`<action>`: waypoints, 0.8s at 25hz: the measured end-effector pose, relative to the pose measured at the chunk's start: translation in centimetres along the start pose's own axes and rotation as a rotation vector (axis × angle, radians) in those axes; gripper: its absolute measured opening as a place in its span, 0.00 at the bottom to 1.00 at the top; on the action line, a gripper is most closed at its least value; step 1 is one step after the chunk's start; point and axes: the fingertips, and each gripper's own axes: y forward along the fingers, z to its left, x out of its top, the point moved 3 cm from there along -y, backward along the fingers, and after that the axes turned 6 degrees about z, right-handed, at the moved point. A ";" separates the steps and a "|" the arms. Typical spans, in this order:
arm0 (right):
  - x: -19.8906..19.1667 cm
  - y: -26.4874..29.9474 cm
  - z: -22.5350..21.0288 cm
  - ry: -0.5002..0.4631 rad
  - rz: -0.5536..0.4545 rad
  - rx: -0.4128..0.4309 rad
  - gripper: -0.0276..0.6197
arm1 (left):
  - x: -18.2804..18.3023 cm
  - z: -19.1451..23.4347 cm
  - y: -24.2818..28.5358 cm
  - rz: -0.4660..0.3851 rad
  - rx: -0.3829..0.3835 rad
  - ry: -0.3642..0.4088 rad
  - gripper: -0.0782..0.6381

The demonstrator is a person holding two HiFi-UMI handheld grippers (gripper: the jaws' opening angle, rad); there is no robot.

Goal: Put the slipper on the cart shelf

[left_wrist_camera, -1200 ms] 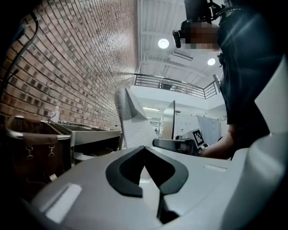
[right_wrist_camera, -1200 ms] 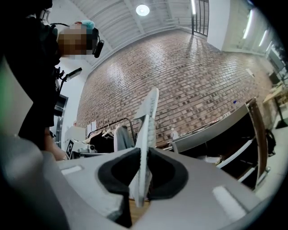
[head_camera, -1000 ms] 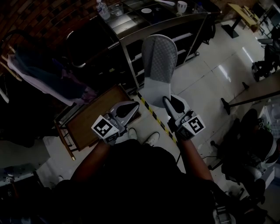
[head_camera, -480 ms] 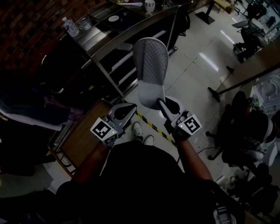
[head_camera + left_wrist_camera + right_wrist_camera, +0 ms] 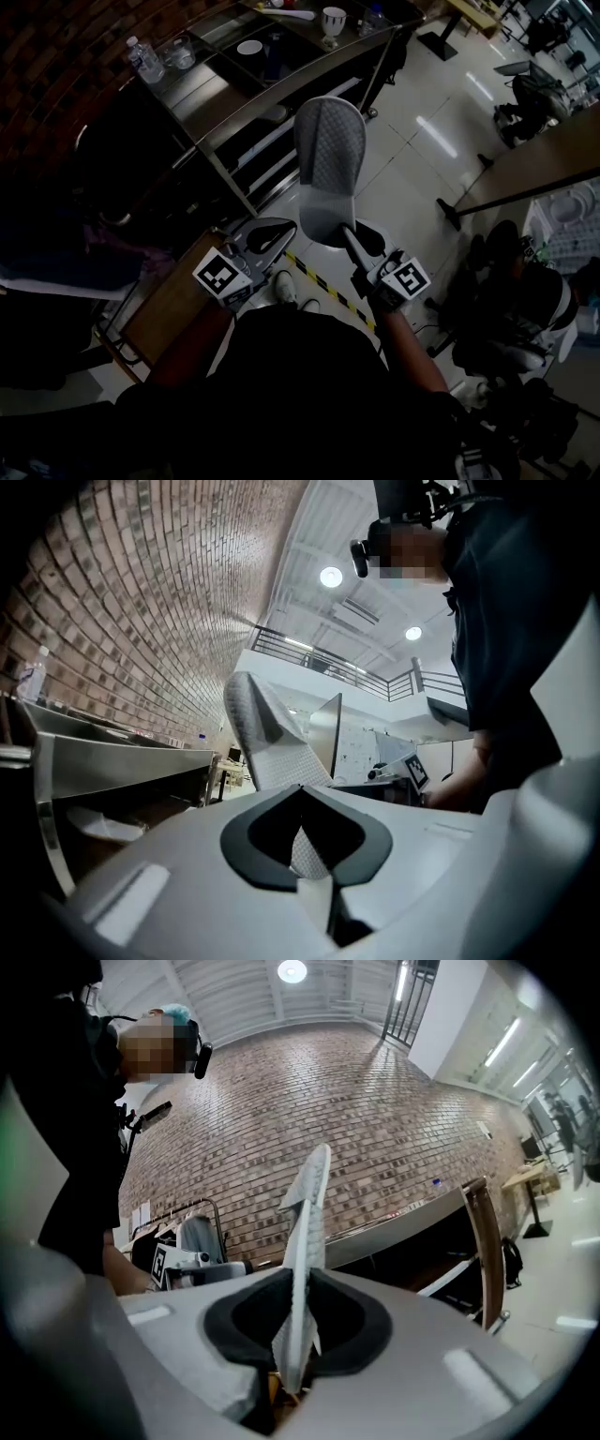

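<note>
1. Where things stand: the right gripper [image 5: 351,236] is clamped on the thin heel end of the slipper [image 5: 330,159]. The rest of the slipper sticks out ahead of it in mid-air, above the floor [image 5: 412,178] and short of the cart [image 5: 281,86]. It's not on any shelf yet.
2. The left gripper [image 5: 287,225] has its jaws together with nothing in them, as far as I can see. It sits just beside the heel and isn't helping.
3. My biggest worry is that the pinch is small and right at one end. All the weight hangs past the jaws, so a quick swing could make the slipper pivot or slide out and drop to the floor.
4. The shelf [image 5: 272,141] openings sit under the cart's top rail. If I come in too high, the toe hits that rail, and a soft slipper would fold and lever against the grip.
5. If I let go with most of the slipper hanging past the shelf's front edge, I'd guess it tips straight off.
6. The cart top carries a cup [image 5: 333,19] and a bottle [image 5: 141,58], and drifting up there could knock them over.
7. It's pretty dark, so shelf depth is hard to judge. I could easily stop short or ram the back.
</note>
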 end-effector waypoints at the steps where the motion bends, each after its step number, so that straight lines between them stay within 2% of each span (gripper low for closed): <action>1: -0.1 0.2 -0.1 0.002 0.007 0.000 0.14 | -0.3 0.3 0.1 -0.002 -0.002 -0.001 0.11; 8: -2.4 3.3 -0.8 0.066 0.072 0.039 0.14 | -0.5 3.3 -0.4 -0.020 -0.002 -0.011 0.11; 15: -4.8 5.3 -3.6 0.116 0.123 0.109 0.14 | -1.1 5.5 -0.6 -0.007 0.087 -0.019 0.11; 20: -6.2 7.0 -6.9 0.175 0.194 0.210 0.14 | -1.0 7.2 1.0 0.008 0.189 0.002 0.11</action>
